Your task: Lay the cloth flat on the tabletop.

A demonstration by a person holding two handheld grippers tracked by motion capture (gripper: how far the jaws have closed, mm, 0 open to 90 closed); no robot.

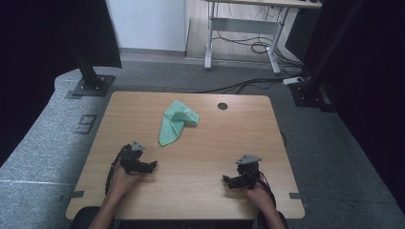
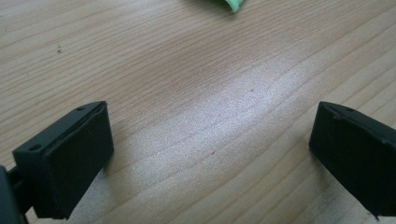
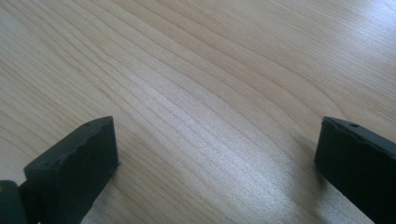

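Your left gripper (image 1: 143, 164) and right gripper (image 1: 236, 180) gape empty near the table's (image 1: 215, 143) front edge, green cloth (image 1: 175, 121) well ahead

The green cloth (image 2: 232, 3) is cut off by the left claw view's top edge.

Your right gripper (image 3: 215, 154) low over the worktop (image 3: 210, 70), jaws spread wide, bare pale wood grain between them

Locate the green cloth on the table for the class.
In the high view, the green cloth lies crumpled on the far middle of the table, left of the round hole.
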